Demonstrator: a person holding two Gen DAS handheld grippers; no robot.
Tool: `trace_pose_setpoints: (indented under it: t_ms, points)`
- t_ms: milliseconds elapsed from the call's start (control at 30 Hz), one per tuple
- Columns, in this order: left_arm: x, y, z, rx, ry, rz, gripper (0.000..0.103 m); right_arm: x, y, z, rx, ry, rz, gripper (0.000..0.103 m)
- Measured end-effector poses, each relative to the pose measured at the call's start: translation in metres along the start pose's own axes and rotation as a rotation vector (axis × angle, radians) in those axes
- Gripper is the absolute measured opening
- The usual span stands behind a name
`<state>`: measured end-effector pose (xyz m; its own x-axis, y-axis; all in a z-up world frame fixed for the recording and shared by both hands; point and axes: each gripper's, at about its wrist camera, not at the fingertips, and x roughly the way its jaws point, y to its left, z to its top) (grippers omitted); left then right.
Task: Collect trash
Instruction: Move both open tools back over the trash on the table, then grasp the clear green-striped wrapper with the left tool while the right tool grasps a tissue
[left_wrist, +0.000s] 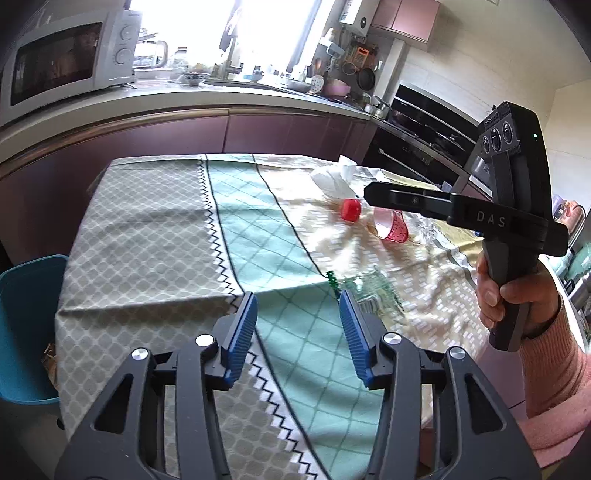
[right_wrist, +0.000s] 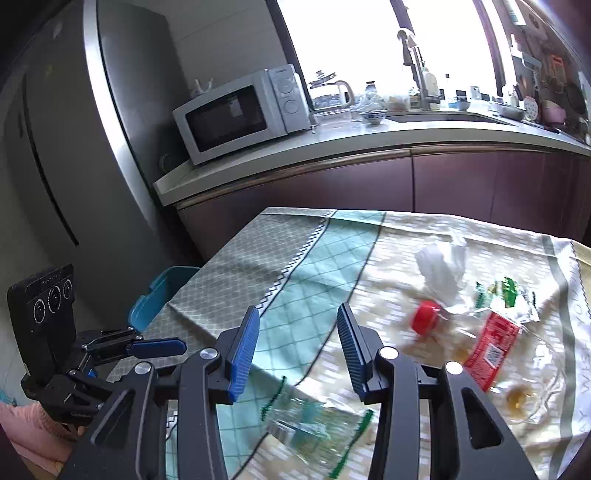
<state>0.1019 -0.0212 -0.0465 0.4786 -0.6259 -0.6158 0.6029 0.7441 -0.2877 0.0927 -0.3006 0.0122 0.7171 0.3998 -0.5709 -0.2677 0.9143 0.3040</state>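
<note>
The left hand-held gripper (left_wrist: 298, 306) hangs over the near edge of the worktop (left_wrist: 147, 229) with its blue ribbed pads (left_wrist: 242, 332) spread apart and only tablecloth between them; it holds nothing. The right hand-held gripper (right_wrist: 295, 325) is likewise open and empty, its pads (right_wrist: 243, 343) parted above the cloth. In the left view the person's right hand (left_wrist: 517, 299), in a pink sleeve, grips that tool's handle off to the right.

Just beyond the left pads, and just below the right ones, lies a crumpled clear plastic wrapper (right_wrist: 314, 424) with green printed edges, flat on the cloth and blurred. Farther out the trash is clustered on the cream part of the tablecloth: a squashed clear bottle with a red cap (right_wrist: 426, 316) and a red label (right_wrist: 493, 350), a little amber liquid pooled inside it; a wad of white tissue (right_wrist: 443, 266) behind the cap; and a clear packet with green print (right_wrist: 506, 291) near the bottle's far side.

A blue bin (left_wrist: 29, 325) stands on the floor against the worktop's left side. Behind, a kitchen counter carries a white microwave (right_wrist: 240, 114).
</note>
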Motion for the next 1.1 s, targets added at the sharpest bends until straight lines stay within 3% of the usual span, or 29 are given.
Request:
trace_pose_setpoints:
  t_ms: [367, 733, 1000, 1100]
  points:
    - [0.062, -0.036, 0.008, 0.017, 0.120, -0.074, 0.048, -0.007, -0.067, 0.004, 0.074, -0.023, -0.120, 0.042]
    - [0.088, -0.039, 0.015, -0.006, 0.176, -0.099, 0.047, 0.024, -0.097, 0.032, 0.089, 0.015, -0.180, 0.046]
    - [0.093, -0.038, 0.013, -0.012, 0.195, -0.104, 0.039, 0.049, -0.101, 0.040, 0.109, 0.051, -0.197, 0.046]
    - [0.095, -0.035, 0.012, -0.016, 0.205, -0.105, 0.030, 0.057, -0.104, 0.043, 0.124, 0.069, -0.204, 0.046]
